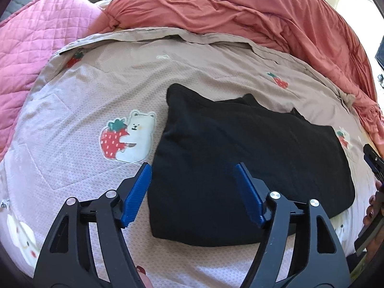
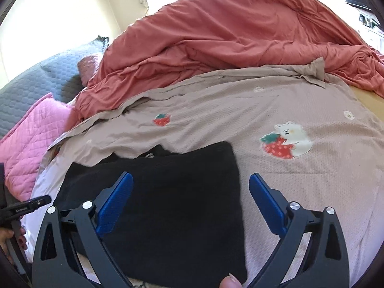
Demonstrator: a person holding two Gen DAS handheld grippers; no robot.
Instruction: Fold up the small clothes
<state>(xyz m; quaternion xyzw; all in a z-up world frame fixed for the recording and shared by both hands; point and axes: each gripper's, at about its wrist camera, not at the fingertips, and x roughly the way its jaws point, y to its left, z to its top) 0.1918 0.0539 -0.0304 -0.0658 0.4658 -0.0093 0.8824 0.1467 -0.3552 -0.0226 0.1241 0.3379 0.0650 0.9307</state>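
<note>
A black garment (image 1: 252, 158) lies folded into a rough rectangle on the beige bedspread (image 1: 100, 91). My left gripper (image 1: 193, 166) is open and empty, hovering over the garment's left front edge, with its blue pads (image 1: 136, 194) astride that edge. In the right wrist view the same garment (image 2: 172, 204) lies low in the middle. My right gripper (image 2: 190, 180) is open and empty over its right edge. The right gripper's tip also shows at the left view's right border (image 1: 373, 162).
The bedspread (image 2: 312, 192) carries bear and strawberry prints (image 1: 127, 139). A crumpled coral duvet (image 1: 252, 16) is heaped at the back. A pink quilted pillow (image 1: 36, 55) lies at the left, with grey quilted padding (image 2: 28, 88) behind it.
</note>
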